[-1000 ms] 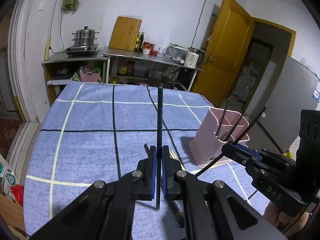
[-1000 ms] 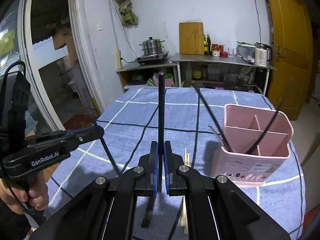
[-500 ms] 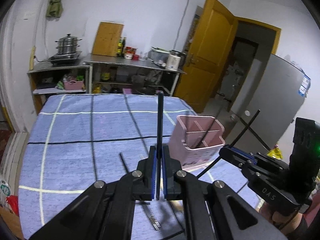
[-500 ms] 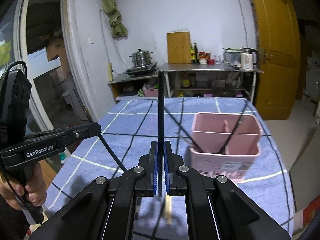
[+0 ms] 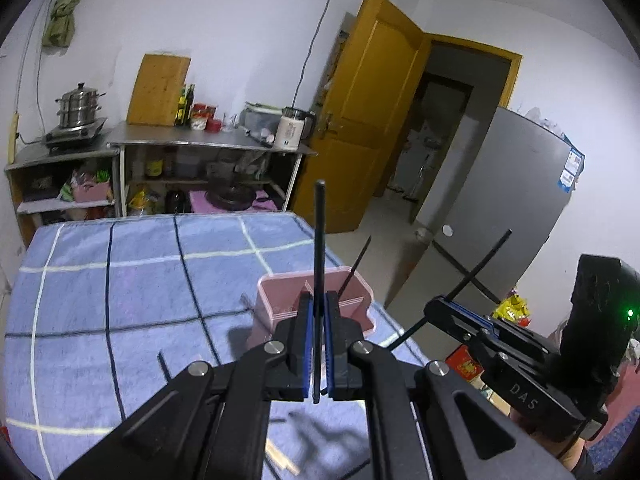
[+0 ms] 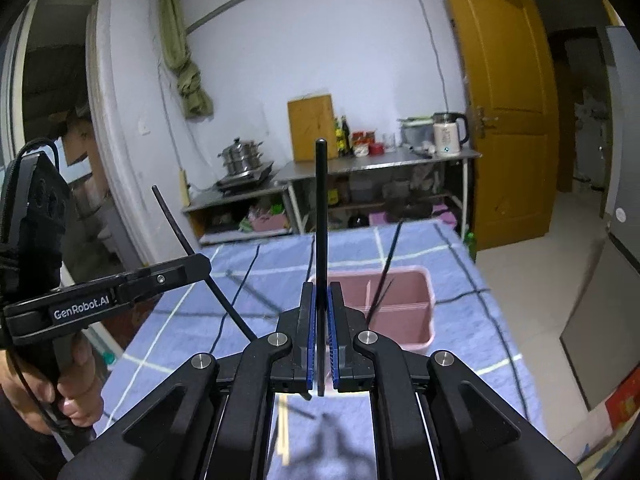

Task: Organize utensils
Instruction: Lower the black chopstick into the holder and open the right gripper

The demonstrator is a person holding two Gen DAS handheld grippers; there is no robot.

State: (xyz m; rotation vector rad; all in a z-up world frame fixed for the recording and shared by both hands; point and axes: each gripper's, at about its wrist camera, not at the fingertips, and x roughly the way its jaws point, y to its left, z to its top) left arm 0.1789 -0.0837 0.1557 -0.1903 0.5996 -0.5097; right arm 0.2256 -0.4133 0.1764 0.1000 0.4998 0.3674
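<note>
My left gripper (image 5: 319,300) is shut on a black chopstick (image 5: 319,236) that stands upright between its blue pads. Just beyond them sits the pink utensil holder (image 5: 272,304), with a black chopstick (image 5: 356,264) leaning in it. My right gripper (image 6: 320,292) is likewise shut on an upright black chopstick (image 6: 321,208), and the pink holder (image 6: 404,336) lies just past its tips, to the right. Each gripper appears in the other's view: the right gripper (image 5: 434,306) and the left gripper (image 6: 204,260), both above the table beside the holder.
The blue checked tablecloth (image 5: 120,280) carries a loose black chopstick (image 5: 164,364) and pale wooden chopsticks (image 6: 284,428) near me. The table's right edge runs close behind the holder. Behind stand steel shelves (image 5: 192,144), a yellow door (image 5: 360,112) and a grey fridge (image 5: 500,208).
Both grippers have risen and swung toward the pink holder, each keeping its black chopstick. The holder has slid from the right side to directly beyond the fingertips.
</note>
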